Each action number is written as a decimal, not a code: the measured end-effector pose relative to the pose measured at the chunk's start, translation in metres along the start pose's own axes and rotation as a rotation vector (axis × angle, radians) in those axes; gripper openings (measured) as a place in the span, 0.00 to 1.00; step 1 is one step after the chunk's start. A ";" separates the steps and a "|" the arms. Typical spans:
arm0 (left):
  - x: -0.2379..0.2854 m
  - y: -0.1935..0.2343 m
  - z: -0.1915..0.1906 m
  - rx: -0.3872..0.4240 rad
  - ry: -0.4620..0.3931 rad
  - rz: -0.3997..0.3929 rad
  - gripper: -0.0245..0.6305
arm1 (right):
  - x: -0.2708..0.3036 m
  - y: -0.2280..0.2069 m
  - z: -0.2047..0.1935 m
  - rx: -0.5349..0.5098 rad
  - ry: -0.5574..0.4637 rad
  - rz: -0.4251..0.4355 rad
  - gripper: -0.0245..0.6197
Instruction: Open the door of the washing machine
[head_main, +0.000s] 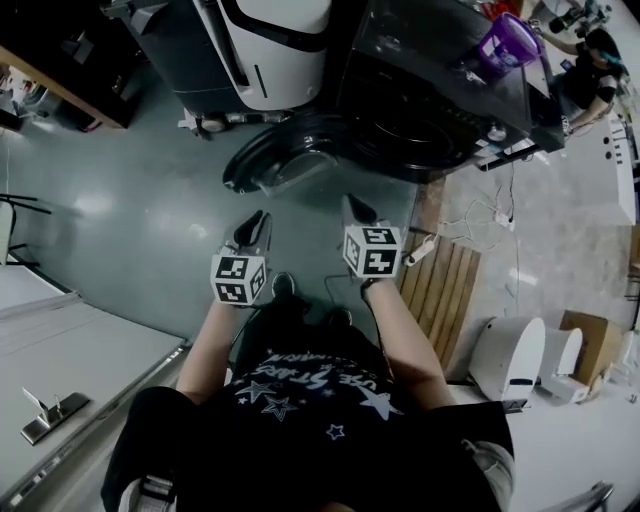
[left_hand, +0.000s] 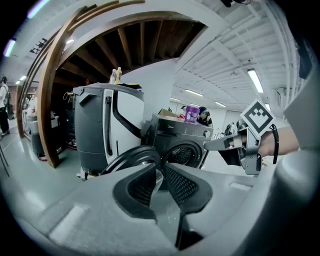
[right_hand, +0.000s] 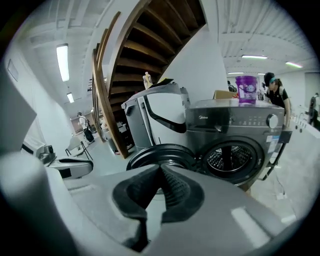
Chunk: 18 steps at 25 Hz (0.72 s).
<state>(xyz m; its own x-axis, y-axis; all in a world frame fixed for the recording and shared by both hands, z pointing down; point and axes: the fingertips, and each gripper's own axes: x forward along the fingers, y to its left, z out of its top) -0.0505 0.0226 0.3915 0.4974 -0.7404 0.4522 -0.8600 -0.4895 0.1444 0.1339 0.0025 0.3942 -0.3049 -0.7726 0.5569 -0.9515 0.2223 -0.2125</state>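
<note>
Door: the washing machine's round dark door (right_hand: 160, 154) stands open, swung out to the left of the drum mouth (right_hand: 232, 157).
Machine: the dark grey washing machine (head_main: 440, 110) sits on the floor, far ahead of me and a bit to the right.
My left gripper (left_hand: 159, 172): jaws a narrow gap apart, nothing between them, only floor and door showing through. It is held in the air, well short of the door.
My right gripper (right_hand: 161, 170): jaws together at the tips and empty. It is level with the left one, also clear of the door.
On top of the machine: a purple container (right_hand: 246, 89).
Left of the machine: a white and grey appliance (head_main: 260, 50), just beside it.
Behind: a wooden staircase (right_hand: 145, 45).
Floor, right near side: a wooden slatted board (head_main: 445, 290).
Far right: a person (right_hand: 274, 92) beyond the machine.
</note>
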 end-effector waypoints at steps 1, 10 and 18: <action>-0.002 -0.012 0.003 0.001 -0.005 -0.005 0.14 | -0.013 -0.008 0.000 0.000 -0.011 -0.008 0.05; -0.026 -0.111 0.018 0.042 -0.060 -0.057 0.14 | -0.122 -0.063 -0.017 -0.015 -0.097 -0.069 0.05; -0.049 -0.182 0.024 0.085 -0.112 -0.071 0.14 | -0.202 -0.104 -0.044 0.007 -0.139 -0.105 0.05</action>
<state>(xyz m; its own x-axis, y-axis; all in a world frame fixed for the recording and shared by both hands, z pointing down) 0.0843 0.1371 0.3221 0.5706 -0.7468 0.3416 -0.8116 -0.5763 0.0956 0.2922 0.1617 0.3392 -0.1948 -0.8662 0.4601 -0.9774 0.1321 -0.1652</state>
